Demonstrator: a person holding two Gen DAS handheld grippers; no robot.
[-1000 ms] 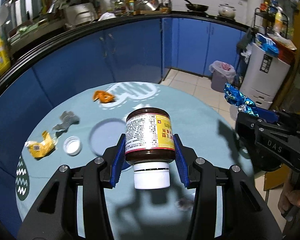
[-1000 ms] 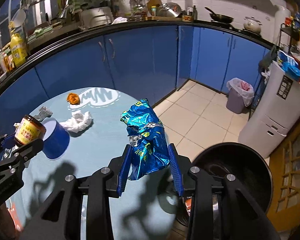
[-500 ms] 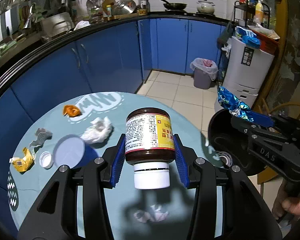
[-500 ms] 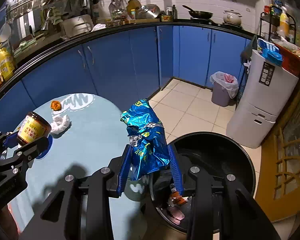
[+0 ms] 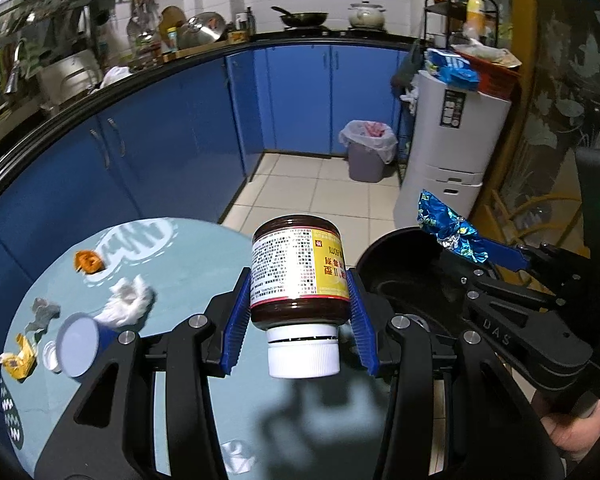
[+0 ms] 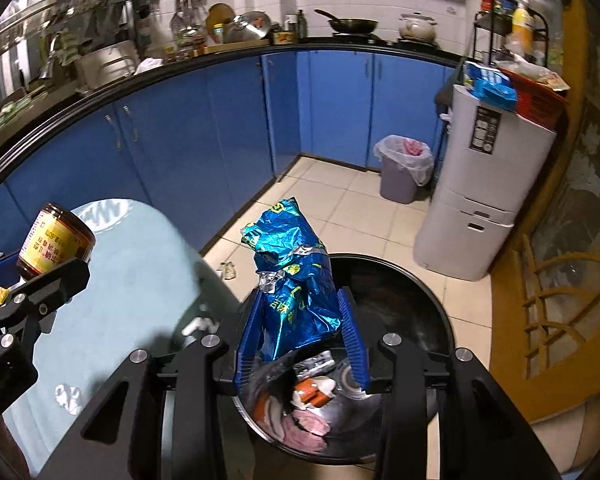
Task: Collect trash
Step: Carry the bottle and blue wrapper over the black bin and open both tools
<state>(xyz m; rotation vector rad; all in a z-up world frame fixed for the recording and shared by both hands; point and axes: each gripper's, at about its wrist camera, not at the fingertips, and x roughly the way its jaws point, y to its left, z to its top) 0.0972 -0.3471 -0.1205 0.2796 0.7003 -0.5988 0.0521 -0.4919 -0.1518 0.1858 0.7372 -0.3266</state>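
Left gripper (image 5: 300, 312): fingers clamped on a brown jar (image 5: 300, 268), held white cap toward the camera, above the edge of the round table (image 5: 188, 256).
Jar label: white panel of dense small print and a yellow panel with red characters, upside down; too small to read.
Right gripper (image 6: 300, 336): blue pads squeezing a crumpled blue foil snack bag (image 6: 296, 276), held over the black bin (image 6: 428, 296).
Writing: "DAS" is moulded on the right gripper's arm, seen from the left wrist; yellow-green characters on the bag, unreadable.
Only the left view shows: one orange scrap (image 5: 87, 261), one white crumpled tissue (image 5: 130, 304), one grey scrap (image 5: 44, 312), one blue paper cup (image 5: 80, 348) on its side, one white lid (image 5: 51, 360), one yellow wrapper (image 5: 18, 362), all on the table.
Only the right view shows: the bin's inside, with food scraps and wrappers.
Both views: one small lined wastebasket (image 6: 402, 174) on the tiled floor.
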